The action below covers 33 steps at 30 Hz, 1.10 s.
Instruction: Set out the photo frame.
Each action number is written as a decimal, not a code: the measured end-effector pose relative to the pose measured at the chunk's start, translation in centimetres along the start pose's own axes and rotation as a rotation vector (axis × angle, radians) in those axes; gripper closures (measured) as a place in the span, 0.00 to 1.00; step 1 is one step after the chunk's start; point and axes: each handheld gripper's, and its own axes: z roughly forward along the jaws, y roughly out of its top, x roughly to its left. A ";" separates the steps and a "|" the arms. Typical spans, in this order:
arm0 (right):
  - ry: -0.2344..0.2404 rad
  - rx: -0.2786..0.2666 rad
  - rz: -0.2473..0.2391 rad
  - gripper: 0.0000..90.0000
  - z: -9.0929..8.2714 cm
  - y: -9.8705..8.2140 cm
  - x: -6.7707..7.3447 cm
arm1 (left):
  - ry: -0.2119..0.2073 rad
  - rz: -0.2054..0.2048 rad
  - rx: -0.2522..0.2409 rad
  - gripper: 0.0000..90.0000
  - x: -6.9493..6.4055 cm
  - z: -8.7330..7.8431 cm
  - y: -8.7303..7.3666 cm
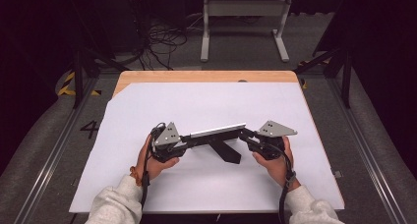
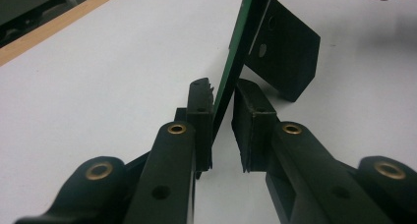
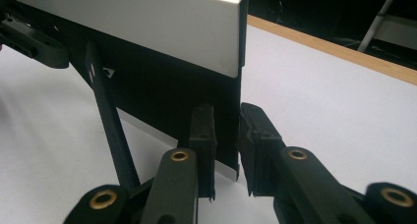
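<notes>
On the white sheet (image 1: pixel 206 106) that covers the wooden table (image 1: pixel 196 76), a long flat panel (image 1: pixel 216 134) with a silver top edge is held up on its long edge between the two grippers, near the person's side of the sheet. At the panel's left end, the left gripper (image 1: pixel 183 143) is held in the person's left hand (image 1: pixel 153 161); in the left gripper view the panel's thin green edge (image 2: pixel 235 67) is seen standing between the jaws, touching one pad while a narrow gap is left at the other. A black stand piece (image 1: pixel 227 152) is seen slanting down from the panel's middle to the sheet. At the panel's right end, the right gripper (image 1: pixel 246 134) is held in the right hand (image 1: pixel 274 161), and its jaws are clamped on the panel's end (image 3: pixel 227 130).
</notes>
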 end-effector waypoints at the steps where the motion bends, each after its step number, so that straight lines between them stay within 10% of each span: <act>1: 0.001 -0.001 0.002 0.86 0.0 0.0 0.0 | -0.001 0.000 0.000 0.87 0.0 0.0 0.0; 33: -0.024 0.007 0.020 0.87 1.9 0.4 -0.2 | -0.041 0.043 0.020 0.90 -1.5 -0.5 0.2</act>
